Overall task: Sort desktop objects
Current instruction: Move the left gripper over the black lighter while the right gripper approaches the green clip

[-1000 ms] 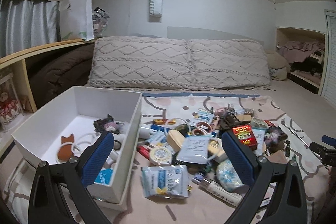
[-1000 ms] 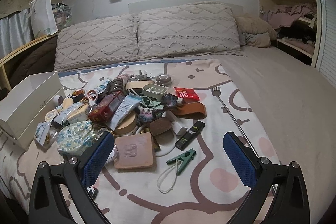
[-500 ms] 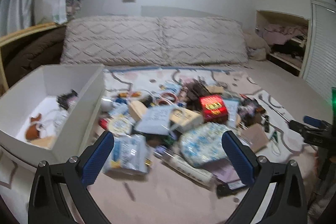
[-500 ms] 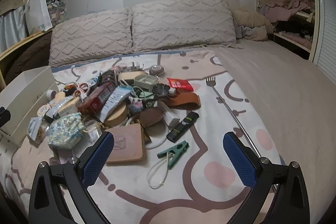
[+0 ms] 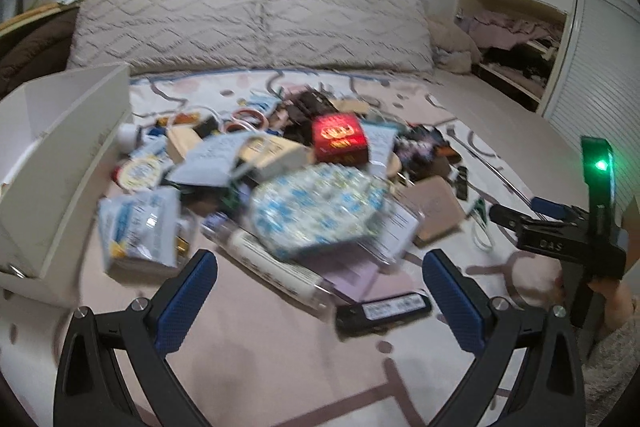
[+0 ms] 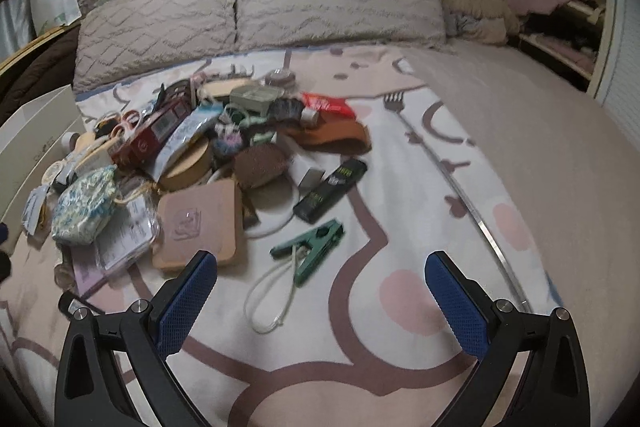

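A pile of small objects lies on a patterned blanket (image 6: 360, 367) on a bed. In the left wrist view, a blue floral pouch (image 5: 316, 207), a red box (image 5: 339, 137), a white tube (image 5: 276, 267) and a black flat device (image 5: 384, 311) lie ahead of my open, empty left gripper (image 5: 320, 301). A white box (image 5: 64, 155) stands at the left. In the right wrist view, a green clip with a white cord (image 6: 310, 247), a tan square pad (image 6: 200, 223) and a black packet (image 6: 330, 191) lie ahead of my open, empty right gripper (image 6: 320, 301).
Two knitted pillows (image 6: 256, 15) lie along the bed's head. A long metal fork-ended rod (image 6: 452, 179) lies right of the pile. Bare bed cover (image 6: 540, 147) stretches to the right. Shelves with clothes (image 6: 552, 11) stand far right. The right gripper tool (image 5: 568, 239) shows in the left view.
My left gripper has swung right and closer to the pile; the white box has slid to the left edge. My right gripper has moved forward toward the green clip.
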Demonstrator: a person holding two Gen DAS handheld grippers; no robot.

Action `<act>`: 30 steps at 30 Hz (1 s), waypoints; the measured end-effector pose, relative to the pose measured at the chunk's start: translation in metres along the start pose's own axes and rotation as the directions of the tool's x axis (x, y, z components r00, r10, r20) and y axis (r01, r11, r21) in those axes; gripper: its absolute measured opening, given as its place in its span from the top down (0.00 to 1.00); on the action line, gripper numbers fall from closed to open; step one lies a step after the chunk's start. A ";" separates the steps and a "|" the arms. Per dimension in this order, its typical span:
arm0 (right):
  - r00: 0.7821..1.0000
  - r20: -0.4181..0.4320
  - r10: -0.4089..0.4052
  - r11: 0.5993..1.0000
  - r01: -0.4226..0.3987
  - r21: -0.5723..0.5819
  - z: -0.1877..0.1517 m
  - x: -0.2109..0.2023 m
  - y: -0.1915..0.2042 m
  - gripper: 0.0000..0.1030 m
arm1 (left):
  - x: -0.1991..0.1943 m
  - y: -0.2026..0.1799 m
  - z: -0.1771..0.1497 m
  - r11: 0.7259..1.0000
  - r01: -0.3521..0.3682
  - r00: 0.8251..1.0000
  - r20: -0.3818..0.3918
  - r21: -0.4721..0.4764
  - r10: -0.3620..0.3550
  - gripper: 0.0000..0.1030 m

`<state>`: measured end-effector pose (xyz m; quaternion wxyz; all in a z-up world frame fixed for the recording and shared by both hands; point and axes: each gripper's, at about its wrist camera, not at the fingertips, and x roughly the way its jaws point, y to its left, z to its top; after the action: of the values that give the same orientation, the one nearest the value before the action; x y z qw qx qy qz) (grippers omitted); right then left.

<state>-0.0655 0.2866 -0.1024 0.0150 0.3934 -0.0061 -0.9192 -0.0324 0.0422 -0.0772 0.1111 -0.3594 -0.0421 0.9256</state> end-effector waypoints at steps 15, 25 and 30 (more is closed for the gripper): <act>0.999 -0.041 0.004 1.000 -0.004 -0.007 -0.012 0.010 0.003 0.42 | 0.021 -0.017 -0.016 0.999 0.034 0.996 -0.087 -0.010 -0.035 0.00; 0.997 -0.071 -0.005 0.998 0.000 -0.062 -0.022 0.016 0.015 0.75 | 0.027 -0.018 -0.021 0.999 0.026 0.994 -0.107 -0.025 -0.029 0.00; 0.997 -0.080 0.012 0.994 -0.021 -0.108 -0.031 0.013 0.024 0.86 | 0.032 -0.018 -0.022 0.999 0.024 0.992 -0.122 -0.039 -0.029 0.00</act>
<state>-0.0514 0.2624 -0.1330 0.0441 0.4281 0.0412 -0.9017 -0.0371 0.0675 -0.1120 0.1189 -0.4172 -0.0574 0.8992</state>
